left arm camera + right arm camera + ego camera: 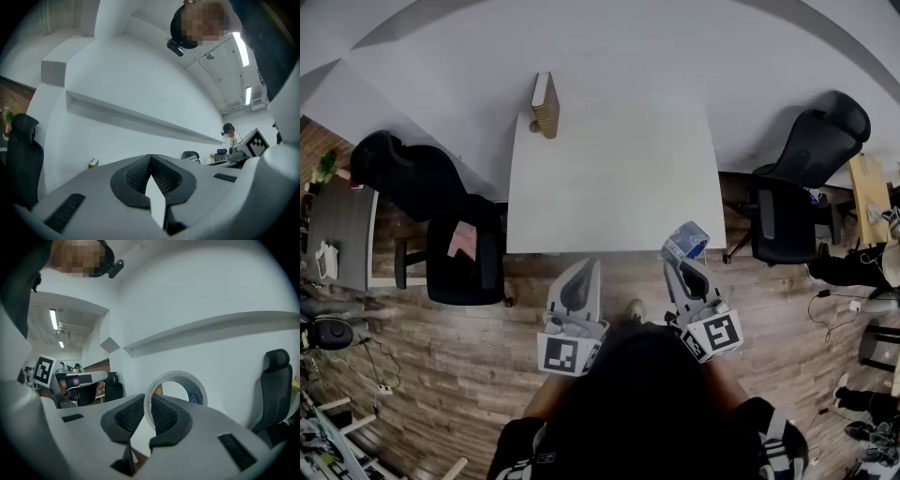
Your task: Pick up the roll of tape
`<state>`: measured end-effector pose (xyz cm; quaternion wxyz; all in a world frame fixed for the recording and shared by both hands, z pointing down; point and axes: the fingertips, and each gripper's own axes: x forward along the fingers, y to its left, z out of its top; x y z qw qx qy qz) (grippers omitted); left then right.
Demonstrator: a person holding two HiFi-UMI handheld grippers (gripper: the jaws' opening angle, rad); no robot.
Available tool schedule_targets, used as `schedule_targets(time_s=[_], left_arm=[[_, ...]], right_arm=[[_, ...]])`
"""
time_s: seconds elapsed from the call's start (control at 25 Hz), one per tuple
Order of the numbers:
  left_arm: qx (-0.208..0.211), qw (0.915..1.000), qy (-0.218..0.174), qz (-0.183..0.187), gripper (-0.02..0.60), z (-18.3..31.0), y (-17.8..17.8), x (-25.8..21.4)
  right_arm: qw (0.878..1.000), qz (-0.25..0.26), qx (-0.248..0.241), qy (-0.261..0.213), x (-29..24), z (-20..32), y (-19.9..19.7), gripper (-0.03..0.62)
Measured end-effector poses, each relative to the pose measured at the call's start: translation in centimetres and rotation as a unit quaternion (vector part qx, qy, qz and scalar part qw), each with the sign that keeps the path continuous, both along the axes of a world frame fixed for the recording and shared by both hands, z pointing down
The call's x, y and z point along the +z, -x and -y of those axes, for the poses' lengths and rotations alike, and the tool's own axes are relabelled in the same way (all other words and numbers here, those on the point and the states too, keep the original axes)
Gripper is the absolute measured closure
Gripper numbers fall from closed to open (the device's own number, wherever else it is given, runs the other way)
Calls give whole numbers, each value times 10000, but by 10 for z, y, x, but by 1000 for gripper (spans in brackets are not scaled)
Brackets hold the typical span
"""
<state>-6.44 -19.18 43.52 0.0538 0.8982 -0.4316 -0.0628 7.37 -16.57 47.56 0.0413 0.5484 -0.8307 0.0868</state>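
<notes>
My right gripper (683, 251) is shut on the roll of tape (686, 240), a whitish ring with a blue inner side, held just off the near right corner of the white table (619, 178). In the right gripper view the roll of tape (180, 380) stands on edge with its rim pinched between the dark ribbed pads (165, 416) of the gripper (149, 412). My left gripper (579, 278) hangs over the wooden floor before the table's front edge, jaws together with nothing in them. Its pads (161, 176) meet in the left gripper view, where the gripper (150, 172) points at the white wall.
A cardboard box (546, 104) stands at the table's far left. Black office chairs sit on the left (441, 234) and on the right (797, 178). A grey desk (342, 234) is at far left. Cables and a second person's legs (862, 267) lie at right.
</notes>
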Motion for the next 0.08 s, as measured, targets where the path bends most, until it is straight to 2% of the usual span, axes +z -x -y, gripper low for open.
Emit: schedule_targets(time_s=[0.08], left_arm=[[-13, 10000, 19, -51, 558, 0, -1, -2]], right_arm=[[10000, 0, -5, 2, 1, -1, 0, 536]])
